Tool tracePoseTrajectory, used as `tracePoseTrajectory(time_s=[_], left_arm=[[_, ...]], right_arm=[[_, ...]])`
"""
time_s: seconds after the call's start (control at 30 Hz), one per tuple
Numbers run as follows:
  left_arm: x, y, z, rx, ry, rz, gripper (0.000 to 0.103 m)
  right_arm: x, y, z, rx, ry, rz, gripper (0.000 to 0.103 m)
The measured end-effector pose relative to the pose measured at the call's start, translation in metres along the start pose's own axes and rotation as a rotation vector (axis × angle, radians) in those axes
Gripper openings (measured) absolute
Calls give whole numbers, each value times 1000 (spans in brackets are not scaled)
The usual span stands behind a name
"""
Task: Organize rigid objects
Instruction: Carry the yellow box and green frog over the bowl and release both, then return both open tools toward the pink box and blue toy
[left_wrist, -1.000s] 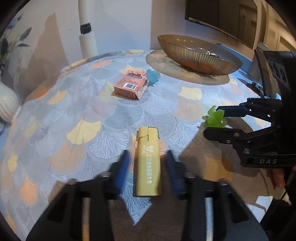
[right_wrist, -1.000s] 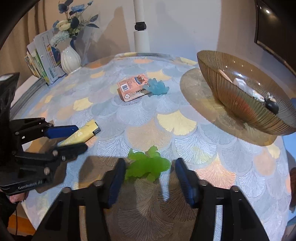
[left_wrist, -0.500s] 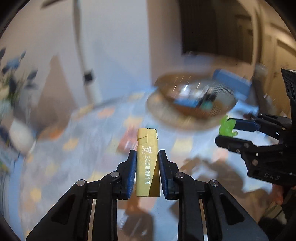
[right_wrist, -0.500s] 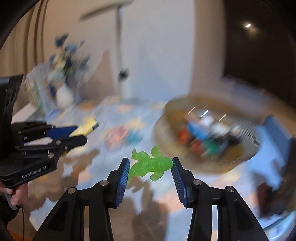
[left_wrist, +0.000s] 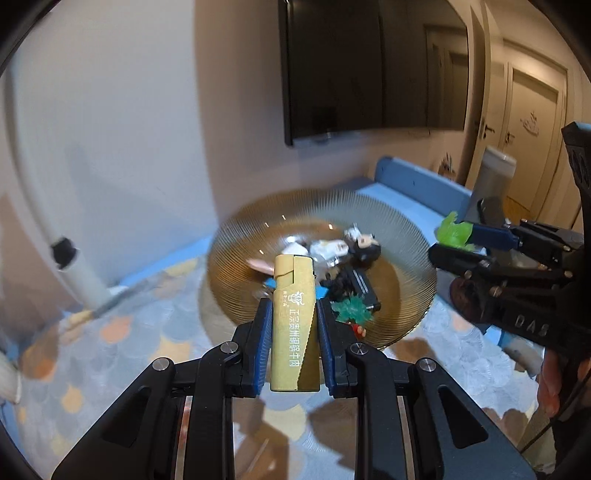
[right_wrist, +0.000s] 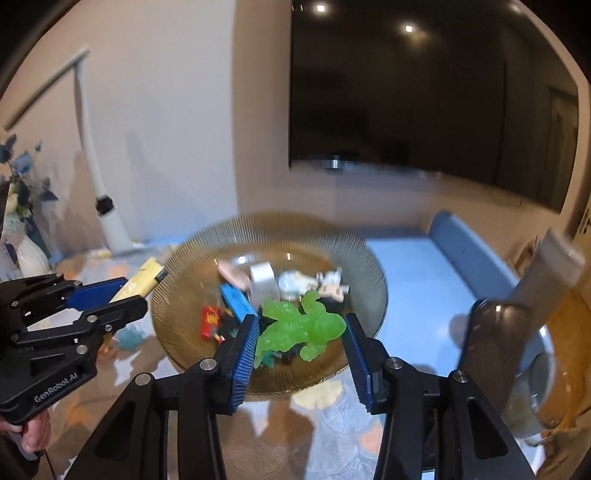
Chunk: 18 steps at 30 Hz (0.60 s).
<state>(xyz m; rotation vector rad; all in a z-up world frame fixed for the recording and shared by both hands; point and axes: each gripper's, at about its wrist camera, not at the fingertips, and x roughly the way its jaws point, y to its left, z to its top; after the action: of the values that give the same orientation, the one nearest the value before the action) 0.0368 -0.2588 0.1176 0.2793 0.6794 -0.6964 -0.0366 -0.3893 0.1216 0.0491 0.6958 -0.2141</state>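
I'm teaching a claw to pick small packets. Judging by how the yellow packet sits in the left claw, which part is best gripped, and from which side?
Grip the lower half of the yellow packet, across its narrow width, coming along its length from the bottom end. Its long straight edges lie flat against the left claw pads, and the notched top stays free.

yellow lighter (left_wrist: 294, 325): upright, clamped between blue pads, centre frame, off the table | green toy frog (right_wrist: 299, 326): translucent, held sideways mid-frame | amber ribbed bowl (right_wrist: 177, 295): behind both, holds small items
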Motion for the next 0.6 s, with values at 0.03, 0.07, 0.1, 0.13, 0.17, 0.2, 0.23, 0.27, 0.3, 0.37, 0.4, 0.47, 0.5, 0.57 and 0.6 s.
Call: tracePoseTrajectory(time_s=[0.03,0.07,0.1,0.13,0.17,0.2,0.23,0.27,0.3,0.37,0.4,0.47,0.5,0.57,0.6], left_arm=[[5,-2,-1,1,7,-4,21],[12,-3,-1,2,18,-13,21],[17,-5,0,6,23,-17,21],[20,-5,1,10,24,-23,21],[22,-7,3,15,20,-31,27],[22,-8,6,15,12,-28,42],[19,-6,7,12,5,-21,46],[13,-4,9,2,-17,-10,51],[7,0,9,-7,-38,-5,51],[-12,8,11,-24,-77,1,51],[-20,13,10,-34,-88,8,51],[-38,24,8,-48,-111,30,51],[-48,29,5,-55,-123,45,51],[-74,43,-2,-72,-150,80,55],[-85,50,-5,-78,-160,95,56]], right_arm=[[5,0,-1,1,12,-2,45],[12,0,-2,3,29,-10,45],[15,-3,-4,5,35,-15,45],[19,-5,-4,6,38,-23,45],[22,-6,-2,8,36,-39,51],[22,-9,-1,14,31,-64,55],[21,-12,1,20,23,-75,58],[16,-13,2,29,4,-71,58],[10,-14,3,41,-15,-53,58],[-1,-16,4,60,-43,-36,58],[-6,-15,3,65,-51,-32,58],[-15,-11,1,70,-59,-8,58],[-21,-7,0,71,-69,16,58],[-29,4,-1,59,-80,62,60],[-32,13,-2,46,-80,85,60]])
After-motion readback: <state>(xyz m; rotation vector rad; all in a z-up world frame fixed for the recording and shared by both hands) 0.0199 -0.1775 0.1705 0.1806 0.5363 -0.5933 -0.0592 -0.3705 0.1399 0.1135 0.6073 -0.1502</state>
